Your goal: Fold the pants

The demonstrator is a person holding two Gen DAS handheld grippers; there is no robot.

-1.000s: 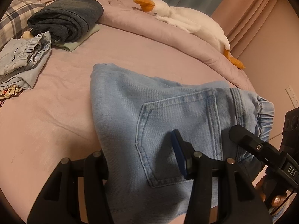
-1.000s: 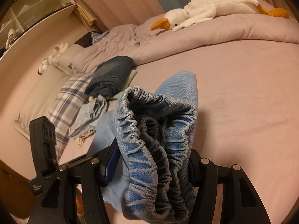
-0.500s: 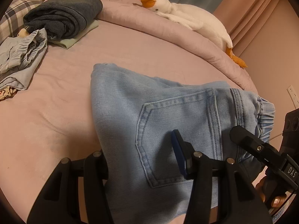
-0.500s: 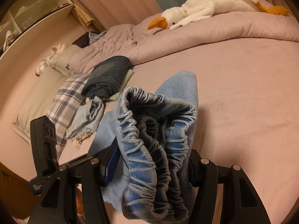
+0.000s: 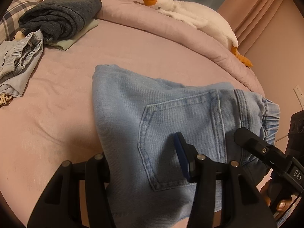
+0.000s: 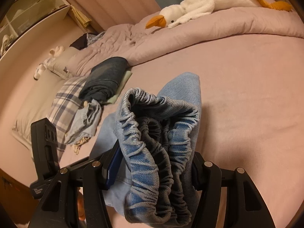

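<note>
- My left gripper point(image 5: 144, 163) is clamped on the light blue denim pants point(image 5: 171, 117): its fingers sit either side of the folded cloth near the stitched back pocket point(image 5: 178, 133), and the blue pad of one finger presses on the pocket face.
- My right gripper point(image 6: 155, 163) is closed around the bunched elastic waistband point(image 6: 152, 133) of the same pants, which fills the whole gap between its fingers.
- The pants hang lifted between my two grippers, with the far end draping down to the pink bed sheet point(image 5: 57, 114).
- In the left wrist view my right gripper shows at the right edge, gripping the gathered waistband end; fingertips of my hand point(image 5: 275, 199) show beneath it.
- A white plush goose with an orange beak point(image 5: 190, 13) lies on the rolled pink duvet point(image 5: 152, 20) at the far side of the bed.
- A folded dark blue garment point(image 5: 60, 17) rests on a pale green folded cloth point(image 5: 70, 41), well apart from the pants.
- Just beside that stack lies a crumpled pale blue garment point(image 5: 19, 60), with a plaid pillow point(image 6: 66, 102) behind it.
</note>
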